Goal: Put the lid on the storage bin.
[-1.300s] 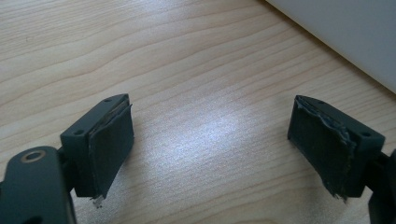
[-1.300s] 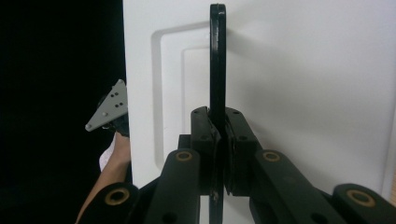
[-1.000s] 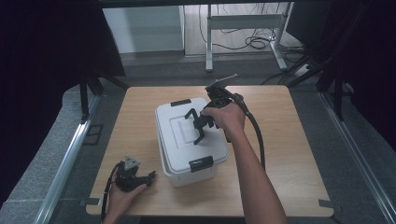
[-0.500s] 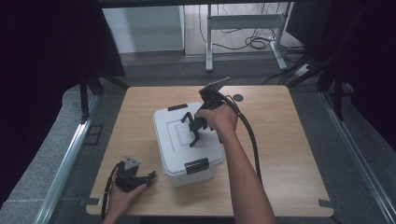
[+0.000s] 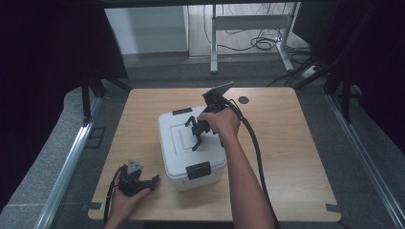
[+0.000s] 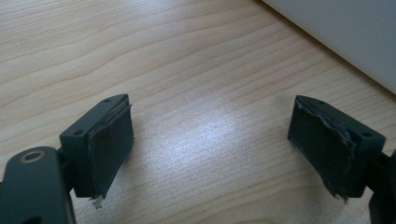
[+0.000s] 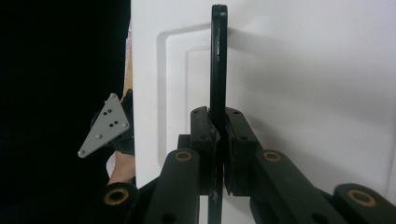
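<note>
A white lidded box (image 5: pixel 177 145) stands mid-table, with a black latch at its near end (image 5: pixel 198 170) and another at its far end (image 5: pixel 182 111). Its black handle (image 5: pixel 190 122) is raised from the lid. My right gripper (image 5: pixel 199 136) reaches down from the right and is shut on that handle. In the right gripper view the jaws (image 7: pixel 218 135) pinch the thin handle (image 7: pixel 218 56) above the white lid (image 7: pixel 303 93). My left gripper (image 5: pixel 152 180) lies on the table at the box's near left. It is open (image 6: pixel 210 144) over bare wood, with the box wall (image 6: pixel 345 32) just beyond.
The wooden table (image 5: pixel 296 143) has open surface on the right and along the far left. A small dark round spot (image 5: pixel 244 100) sits near the far edge. The right gripper's cable (image 5: pixel 258 152) trails along the forearm. A desk frame and cables stand on the floor behind.
My right gripper has shifted slightly left while holding the handle, and the box has turned a little with it. The left gripper has stayed put.
</note>
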Demonstrator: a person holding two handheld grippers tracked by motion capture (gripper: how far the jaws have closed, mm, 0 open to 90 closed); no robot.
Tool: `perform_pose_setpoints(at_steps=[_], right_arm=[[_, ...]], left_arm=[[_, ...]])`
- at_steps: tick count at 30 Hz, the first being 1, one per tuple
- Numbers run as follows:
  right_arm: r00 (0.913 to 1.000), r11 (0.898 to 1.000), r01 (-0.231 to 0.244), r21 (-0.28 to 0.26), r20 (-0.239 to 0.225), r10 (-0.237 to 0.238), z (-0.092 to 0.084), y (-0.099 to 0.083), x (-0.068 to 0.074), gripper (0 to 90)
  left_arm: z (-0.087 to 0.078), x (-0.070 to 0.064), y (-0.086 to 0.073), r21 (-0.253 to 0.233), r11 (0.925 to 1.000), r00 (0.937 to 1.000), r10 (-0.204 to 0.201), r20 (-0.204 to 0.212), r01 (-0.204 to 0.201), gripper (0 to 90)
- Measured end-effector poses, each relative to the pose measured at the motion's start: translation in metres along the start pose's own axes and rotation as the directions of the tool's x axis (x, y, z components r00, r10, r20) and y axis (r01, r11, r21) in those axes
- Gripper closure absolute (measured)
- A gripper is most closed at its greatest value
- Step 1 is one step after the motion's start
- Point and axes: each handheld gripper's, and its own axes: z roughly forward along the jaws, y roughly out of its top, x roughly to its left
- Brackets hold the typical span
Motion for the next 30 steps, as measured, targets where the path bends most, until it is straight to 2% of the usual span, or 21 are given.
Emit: perform_pose_setpoints(at_steps=[2, 4, 12, 15, 17, 22, 27, 28, 30], right_arm=[[1.0, 1.0, -0.006, 0.002, 0.002, 0.006, 0.003, -0.001, -0.003, 84.2], [0.9997, 1.0, -0.013, 0.003, -0.019, 0.013, 0.006, -0.001, -0.007, 83.9], [0.9995, 1.0, 0.007, -0.001, -0.031, -0.007, 0.006, -0.001, -0.007, 80.2], [0.9991, 0.999, 0.028, -0.015, -0.031, -0.028, 0.003, -0.002, -0.007, 71.5], [0.9982, 0.998, 0.054, -0.034, -0.024, -0.055, -0.001, -0.003, -0.008, 60.8], [0.9931, 0.989, 0.114, -0.099, -0.016, -0.116, -0.017, -0.009, -0.009, 47.4], [0.9847, 0.975, 0.165, -0.147, -0.031, -0.171, -0.03, -0.017, -0.017, 42.3], [0.9803, 0.969, 0.187, -0.161, -0.034, -0.194, -0.033, -0.019, -0.02, 41.6], [0.9772, 0.964, 0.195, -0.182, -0.049, -0.207, -0.037, -0.023, -0.024, 40.9]], left_arm=[[0.0, 0.0, 0.0, 0.0, 1.0, 1.0, 0.0, 0.001, 0.0, 14.0], [0.0, 0.0, 0.0, 0.0, 1.0, 1.0, 0.0, 0.0, 0.0, 14.0], [0.0, 0.0, 0.0, 0.0, 1.0, 1.0, 0.001, 0.001, -0.001, 14.0], [0.0, 0.0, 0.0, 0.0, 1.0, 1.0, 0.002, 0.003, -0.002, 14.0], [0.0, 0.0, 0.0, 0.0, 1.0, 1.0, 0.004, 0.005, -0.004, 13.9], [0.0, 0.001, 0.0, 0.003, 1.0, 1.0, 0.006, 0.005, -0.006, 13.9], [0.0, 0.001, 0.0, 0.005, 1.0, 1.0, 0.006, 0.006, -0.006, 13.8], [0.0, 0.001, 0.0, 0.005, 1.0, 1.0, 0.006, 0.006, -0.006, 13.9], [0.0, 0.001, 0.0, 0.005, 0.9999, 0.9999, 0.01, 0.006, -0.01, 13.9]])
